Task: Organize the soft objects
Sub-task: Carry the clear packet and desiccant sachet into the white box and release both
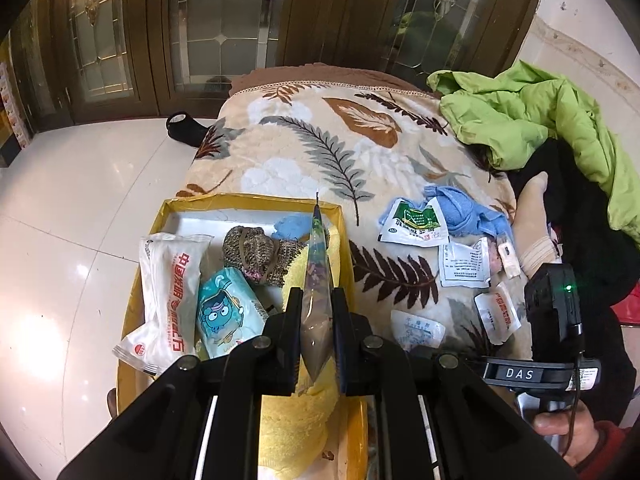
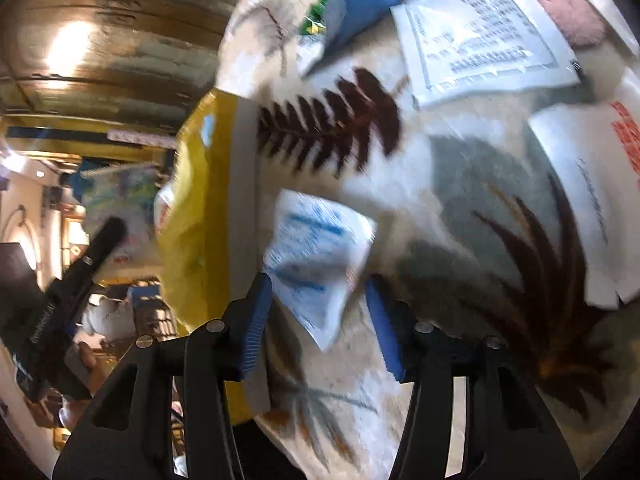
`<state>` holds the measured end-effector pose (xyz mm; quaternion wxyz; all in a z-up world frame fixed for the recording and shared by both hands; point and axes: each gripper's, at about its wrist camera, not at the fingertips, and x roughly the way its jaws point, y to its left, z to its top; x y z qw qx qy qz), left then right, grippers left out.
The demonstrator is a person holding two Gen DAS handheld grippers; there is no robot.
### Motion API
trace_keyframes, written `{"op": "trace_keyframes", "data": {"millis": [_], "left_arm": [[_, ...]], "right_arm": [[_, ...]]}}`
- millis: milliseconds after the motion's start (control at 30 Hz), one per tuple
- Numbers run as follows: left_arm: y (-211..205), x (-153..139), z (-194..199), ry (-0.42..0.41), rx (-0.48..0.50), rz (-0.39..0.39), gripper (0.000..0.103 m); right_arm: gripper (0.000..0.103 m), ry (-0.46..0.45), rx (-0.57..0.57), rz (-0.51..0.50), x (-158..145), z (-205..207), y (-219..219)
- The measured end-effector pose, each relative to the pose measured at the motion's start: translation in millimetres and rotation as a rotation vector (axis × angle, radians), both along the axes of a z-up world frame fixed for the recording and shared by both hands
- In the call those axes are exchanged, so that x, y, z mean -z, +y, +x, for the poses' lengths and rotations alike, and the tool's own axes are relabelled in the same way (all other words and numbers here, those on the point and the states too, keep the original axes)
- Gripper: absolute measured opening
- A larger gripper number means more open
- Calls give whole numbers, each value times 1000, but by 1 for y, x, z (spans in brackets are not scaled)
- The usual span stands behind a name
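Observation:
My left gripper [image 1: 316,300] is shut on a clear plastic pouch [image 1: 317,256] with brownish contents, held edge-up over the yellow box [image 1: 240,199]. The box holds a white packet [image 1: 170,292], a teal tissue pack [image 1: 228,312], a brown knitted piece [image 1: 256,256], a blue cloth [image 1: 292,226] and a yellow towel [image 1: 296,412]. My right gripper [image 2: 320,300] is open just above the leaf-print blanket [image 2: 440,200]. A small white sachet with blue print [image 2: 316,256] lies between its blue pads [image 2: 256,320], which stand apart from it.
On the blanket to the right of the box lie a blue cloth [image 1: 468,216], a green-and-white sachet [image 1: 414,224], a printed white sachet [image 1: 464,266] and a red-lettered packet [image 1: 498,314]. A green jacket [image 1: 532,116] is heaped at the far right. White tiled floor [image 1: 80,200] lies to the left.

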<state>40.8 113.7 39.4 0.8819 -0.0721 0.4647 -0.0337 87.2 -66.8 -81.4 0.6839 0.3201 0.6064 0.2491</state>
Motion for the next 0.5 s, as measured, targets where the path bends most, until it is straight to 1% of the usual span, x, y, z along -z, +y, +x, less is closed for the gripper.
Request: {"op": "trace_keyframes", "data": {"millis": [33,67,133,200,267,367,500], "left_arm": [[0,0,0,2,1,1,12],[0,-1,0,2,1,0,12],[1,-6,-1,-6,0,5,12],[5,-11,-2,-16,-8,13,12],[12,-15,-3,-22,-27,19,12],[20,-19,-6,-25,-40,23,12],[32,-14,-6,-6,-64,31,12]], "right_arm": [[37,-25,-7,20,0,1,1],[13,-38,-16,19,0,2,4],[13,-46,-12,35,2,2,3],[10,-67,-26,49,-4,1,5],[8,-107,-37,61,-19,0,8],[8,-144,-41,115,-40,5,14],[8,-164,-40,185,-62,13,24]]}}
